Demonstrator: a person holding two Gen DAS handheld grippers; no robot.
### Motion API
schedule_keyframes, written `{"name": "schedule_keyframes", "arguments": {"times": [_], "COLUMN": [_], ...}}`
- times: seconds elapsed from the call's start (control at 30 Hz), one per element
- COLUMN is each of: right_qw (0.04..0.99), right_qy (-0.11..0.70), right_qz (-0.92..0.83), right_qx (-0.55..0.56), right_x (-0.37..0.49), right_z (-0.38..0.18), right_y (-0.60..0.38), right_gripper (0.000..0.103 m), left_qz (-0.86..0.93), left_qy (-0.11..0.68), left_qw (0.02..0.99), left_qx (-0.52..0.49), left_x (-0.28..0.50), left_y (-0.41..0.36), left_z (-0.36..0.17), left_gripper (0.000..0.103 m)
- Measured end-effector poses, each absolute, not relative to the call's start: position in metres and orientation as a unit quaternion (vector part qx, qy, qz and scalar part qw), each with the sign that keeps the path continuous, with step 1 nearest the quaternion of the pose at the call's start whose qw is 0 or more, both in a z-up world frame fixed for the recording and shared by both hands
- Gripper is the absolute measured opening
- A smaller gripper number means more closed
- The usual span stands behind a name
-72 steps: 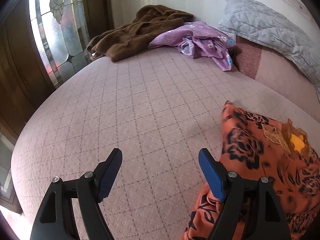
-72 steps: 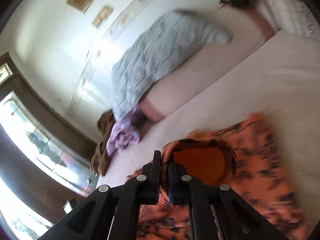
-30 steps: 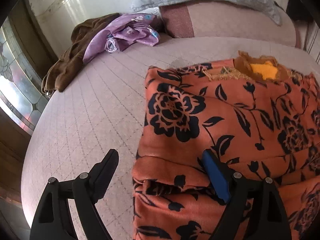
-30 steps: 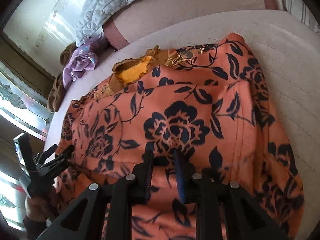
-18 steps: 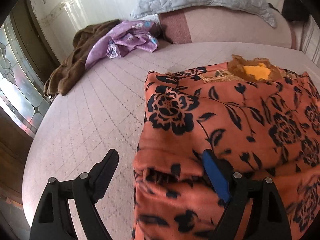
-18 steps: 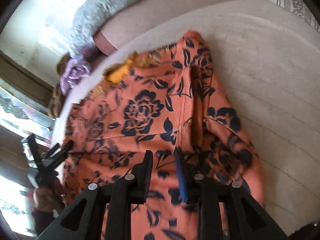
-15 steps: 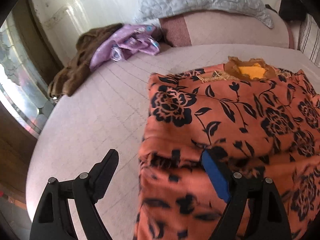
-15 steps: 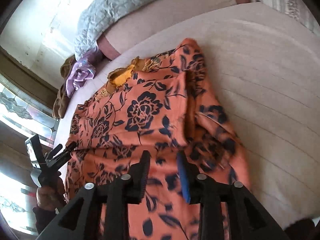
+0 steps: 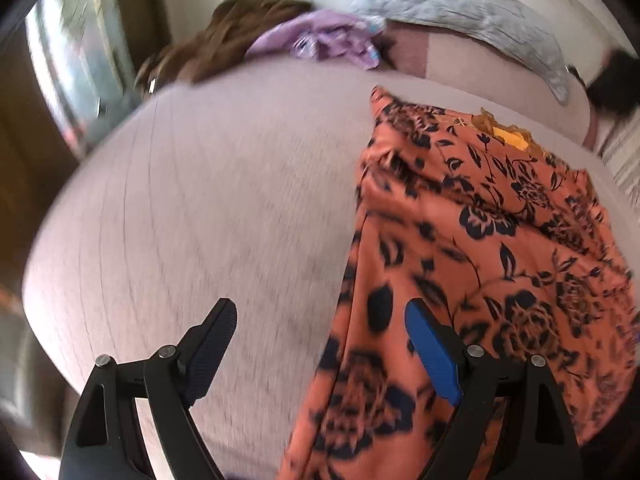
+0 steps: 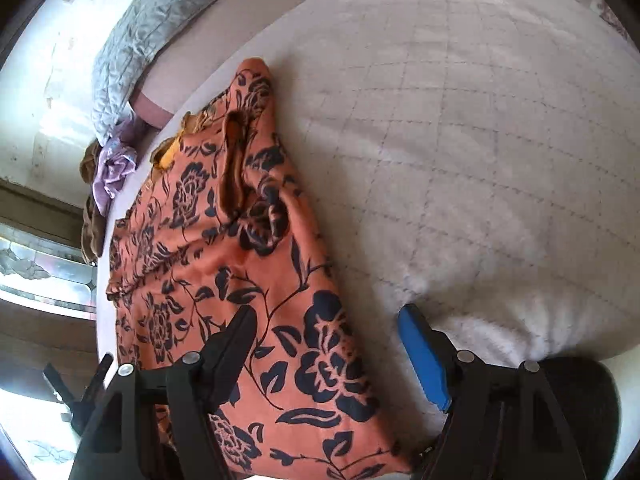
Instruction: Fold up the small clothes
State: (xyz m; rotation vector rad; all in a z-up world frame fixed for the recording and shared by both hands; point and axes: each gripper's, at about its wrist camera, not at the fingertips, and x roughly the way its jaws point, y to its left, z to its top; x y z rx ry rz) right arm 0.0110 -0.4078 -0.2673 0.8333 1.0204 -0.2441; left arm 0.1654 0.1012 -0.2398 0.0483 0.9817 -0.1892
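An orange garment with a black flower print point(image 9: 480, 248) lies on the pink quilted bed point(image 9: 220, 200), its yellow-lined neck at the far end. It also shows in the right wrist view point(image 10: 240, 240), partly bunched. My left gripper point(image 9: 320, 336) is open and empty above the garment's near left edge. My right gripper point(image 10: 324, 336) is open and empty over the garment's near right edge. The left gripper point(image 10: 80, 392) shows small in the right wrist view.
A purple garment point(image 9: 324, 40) and a brown blanket point(image 9: 224, 36) lie heaped at the bed's far end. A grey quilted pillow point(image 9: 460, 8) rests against the wall. A stained-glass window point(image 9: 76, 52) is on the left. A dark object point(image 9: 616, 84) sits far right.
My right gripper has opened and let go of the garment. The left gripper stays open and has shifted left of the cloth. The garment now lies flatter and longer on the bed.
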Motion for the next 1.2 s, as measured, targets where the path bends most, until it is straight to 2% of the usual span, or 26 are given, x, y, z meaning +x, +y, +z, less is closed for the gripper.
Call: {"name": "schedule_keyframes", "arguments": {"times": [0.03, 0.1, 0.17, 0.27, 0.3, 0.33, 0.37, 0.4, 0.47, 0.53, 0.57, 0.6, 0.63, 0.67, 0.7, 0.83, 0.93, 1.03, 1.13, 1.2], "right_qw": [0.793, 0.788, 0.790, 0.795, 0.791, 0.785, 0.779, 0.777, 0.780, 0.789, 0.796, 0.797, 0.799, 0.801, 0.804, 0.813, 0.834, 0.848, 0.838, 0.816], "right_qy": [0.474, 0.478, 0.481, 0.476, 0.477, 0.483, 0.492, 0.494, 0.497, 0.507, 0.508, 0.509, 0.514, 0.520, 0.520, 0.490, 0.424, 0.364, 0.385, 0.441], "right_qz": [-0.102, -0.060, -0.059, -0.057, -0.058, -0.065, -0.073, -0.076, -0.060, -0.047, -0.044, -0.041, -0.036, -0.033, -0.028, 0.003, 0.013, -0.011, -0.023, -0.036], "right_qx": [0.367, 0.382, 0.375, 0.373, 0.379, 0.383, 0.382, 0.382, 0.376, 0.344, 0.326, 0.321, 0.309, 0.295, 0.286, 0.314, 0.351, 0.386, 0.386, 0.372], "right_x": [0.015, 0.019, 0.021, 0.018, 0.016, 0.013, 0.009, 0.007, 0.003, 0.005, 0.006, 0.006, 0.007, 0.008, 0.008, 0.011, 0.018, 0.022, 0.032, 0.035], "right_z": [-0.263, -0.263, -0.259, -0.254, -0.254, -0.256, -0.259, -0.261, -0.264, -0.265, -0.263, -0.263, -0.262, -0.261, -0.259, -0.241, -0.210, -0.192, -0.199, -0.213], "right_y": [-0.397, -0.385, -0.377, -0.379, -0.382, -0.387, -0.391, -0.393, -0.392, -0.384, -0.378, -0.376, -0.371, -0.367, -0.364, -0.368, -0.389, -0.423, -0.439, -0.434], "right_gripper": [0.057, 0.034, 0.034, 0.037, 0.038, 0.054, 0.068, 0.072, 0.072, 0.068, 0.063, 0.043, 0.025, 0.021, 0.012, 0.011, 0.009, 0.009, 0.012, 0.013], "left_qz": [-0.098, -0.112, -0.112, -0.109, -0.106, -0.103, -0.097, -0.093, -0.108, -0.115, -0.111, -0.119, -0.131, -0.142, -0.144, -0.188, -0.208, -0.194, -0.184, -0.183], "left_qy": [0.478, 0.496, 0.520, 0.523, 0.522, 0.525, 0.528, 0.524, 0.527, 0.533, 0.529, 0.530, 0.534, 0.541, 0.545, 0.536, 0.509, 0.498, 0.524, 0.532], "left_qw": [0.873, 0.860, 0.846, 0.845, 0.846, 0.845, 0.844, 0.846, 0.843, 0.838, 0.841, 0.840, 0.835, 0.829, 0.826, 0.822, 0.833, 0.842, 0.831, 0.827], "left_qx": [-0.002, -0.027, -0.032, -0.040, -0.031, -0.020, -0.009, -0.001, 0.005, 0.010, 0.018, 0.015, 0.004, -0.008, -0.012, -0.043, -0.065, -0.067, -0.038, -0.016], "left_x": [0.161, 0.154, 0.150, 0.142, 0.140, 0.139, 0.136, 0.134, 0.134, 0.133, 0.133, 0.133, 0.136, 0.139, 0.141, 0.151, 0.170, 0.194, 0.200, 0.192], "left_y": [0.108, 0.114, 0.115, 0.117, 0.115, 0.112, 0.111, 0.109, 0.103, 0.098, 0.097, 0.096, 0.094, 0.093, 0.093, 0.093, 0.092, 0.086, 0.077, 0.072], "left_z": [-0.241, -0.245, -0.253, -0.253, -0.252, -0.252, -0.254, -0.254, -0.258, -0.262, -0.260, -0.259, -0.258, -0.259, -0.258, -0.237, -0.208, -0.201, -0.219, -0.231], "left_gripper": [0.081, 0.041, 0.018, 0.018, 0.029, 0.043, 0.072, 0.078, 0.077, 0.059, 0.034, 0.015, 0.008, 0.008, 0.008, 0.008, 0.008, 0.009, 0.012, 0.021]}}
